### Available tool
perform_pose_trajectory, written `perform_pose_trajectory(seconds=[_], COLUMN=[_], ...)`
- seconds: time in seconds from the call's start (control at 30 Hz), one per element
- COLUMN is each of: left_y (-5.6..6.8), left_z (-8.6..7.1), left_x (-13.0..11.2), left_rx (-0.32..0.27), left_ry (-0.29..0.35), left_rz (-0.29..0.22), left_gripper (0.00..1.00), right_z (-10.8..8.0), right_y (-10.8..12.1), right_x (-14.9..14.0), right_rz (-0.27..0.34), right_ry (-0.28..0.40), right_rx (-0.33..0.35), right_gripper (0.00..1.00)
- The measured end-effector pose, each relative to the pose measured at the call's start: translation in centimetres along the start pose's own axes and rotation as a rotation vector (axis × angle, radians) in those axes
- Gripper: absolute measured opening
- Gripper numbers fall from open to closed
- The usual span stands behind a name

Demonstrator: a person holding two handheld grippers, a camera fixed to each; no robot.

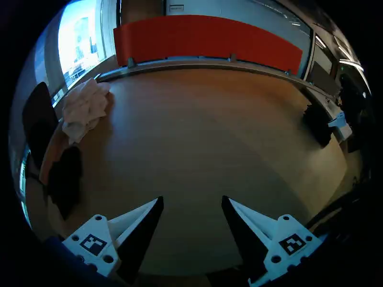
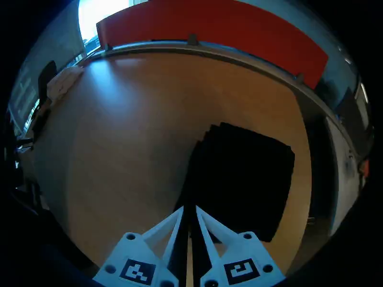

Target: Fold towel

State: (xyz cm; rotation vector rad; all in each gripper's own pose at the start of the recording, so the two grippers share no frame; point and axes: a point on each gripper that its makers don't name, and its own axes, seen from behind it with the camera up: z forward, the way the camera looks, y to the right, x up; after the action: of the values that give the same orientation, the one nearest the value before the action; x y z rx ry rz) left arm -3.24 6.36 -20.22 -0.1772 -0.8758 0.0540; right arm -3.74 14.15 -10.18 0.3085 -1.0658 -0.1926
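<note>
A dark folded towel [image 2: 242, 184] lies flat on the wooden table [image 2: 124, 143]. My right gripper [image 2: 190, 209] is shut, its tips pinching that towel's near left edge. In the left gripper view the same dark towel [image 1: 317, 123] sits far off at the right edge with the right gripper [image 1: 339, 119] beside it. My left gripper [image 1: 191, 201] hangs open over bare table, with nothing between its fingers. A crumpled heap of pale towels [image 1: 85, 109] lies at the far left corner; the same pale heap [image 2: 60, 81] shows small in the right gripper view.
A red panel [image 1: 206, 38] runs behind the table's far edge. A dark cloth [image 1: 64, 184] hangs at the left table edge, near a dark chair [image 1: 38, 119]. Bright windows [image 1: 79, 36] are at the back left.
</note>
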Motion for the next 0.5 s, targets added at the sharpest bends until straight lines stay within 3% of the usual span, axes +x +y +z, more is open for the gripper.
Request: perform_pose_trajectory(seconds=[0.13,0.23,0.33,0.5], left_y=[0.0,-0.1,-0.1,-0.2], left_z=[0.0,0.0,0.0,0.0], left_x=[0.1,0.2,0.3,0.4], left_rx=[0.001,0.002,0.003,0.004], left_ry=[0.002,0.004,0.006,0.008], left_rz=[0.000,-0.002,-0.005,-0.009], left_gripper=[0.89,0.90,0.90,0.90], right_z=[-0.1,-0.4,-0.6,-1.0], right_y=[-0.1,-0.4,-0.5,-0.6], right_x=[0.6,1.1,1.5,2.0], right_rz=[0.018,0.031,0.041,0.055], right_ry=[0.018,0.039,0.062,0.095], right_rx=[0.007,0.013,0.015,0.005], right_gripper=[0.05,0.16,0.38,0.84])
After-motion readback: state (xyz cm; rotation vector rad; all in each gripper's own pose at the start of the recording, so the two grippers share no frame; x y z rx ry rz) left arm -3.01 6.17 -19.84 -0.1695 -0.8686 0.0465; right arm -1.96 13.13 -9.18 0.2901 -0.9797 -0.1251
